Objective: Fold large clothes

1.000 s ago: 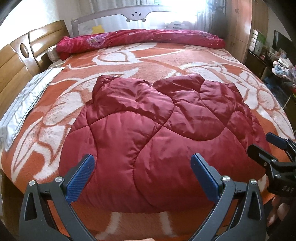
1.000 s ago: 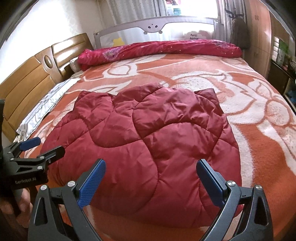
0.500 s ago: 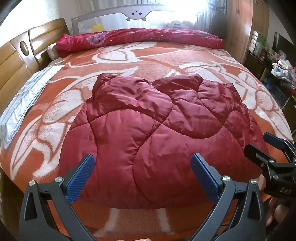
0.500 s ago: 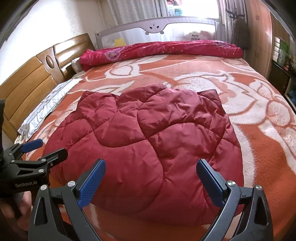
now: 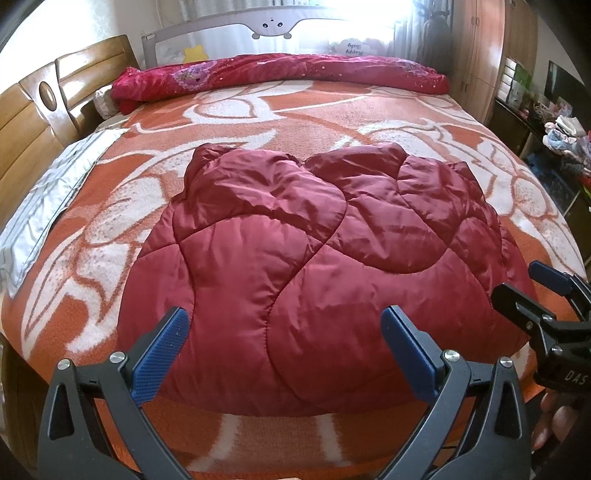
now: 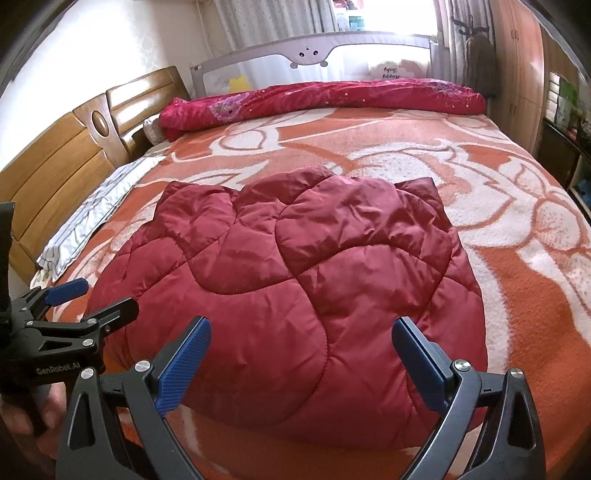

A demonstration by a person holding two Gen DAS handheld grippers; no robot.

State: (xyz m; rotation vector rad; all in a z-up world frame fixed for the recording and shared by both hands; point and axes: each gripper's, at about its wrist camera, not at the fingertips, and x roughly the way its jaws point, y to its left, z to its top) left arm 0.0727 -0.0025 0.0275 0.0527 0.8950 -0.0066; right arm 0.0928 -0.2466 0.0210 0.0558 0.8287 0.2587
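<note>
A dark red quilted padded garment (image 5: pixel 314 266) lies folded in a rounded heap on the orange and white bed blanket (image 5: pixel 332 122); it also shows in the right wrist view (image 6: pixel 295 280). My left gripper (image 5: pixel 284 350) is open and empty, held above the garment's near edge. My right gripper (image 6: pixel 301 360) is open and empty, also above the near edge. The right gripper shows at the right of the left wrist view (image 5: pixel 539 291). The left gripper shows at the left of the right wrist view (image 6: pixel 74 299).
A rolled red floral quilt (image 5: pixel 280 75) lies along the far side under a grey bed rail (image 5: pixel 273 26). A wooden headboard (image 6: pixel 66 158) and a grey-white pillow (image 5: pixel 40 206) are at left. Wardrobes and cluttered shelves (image 5: pixel 554 118) stand at right.
Both grippers have drawn back and up a little from the garment, so more of the bed shows. The garment has not moved. Both stay open.
</note>
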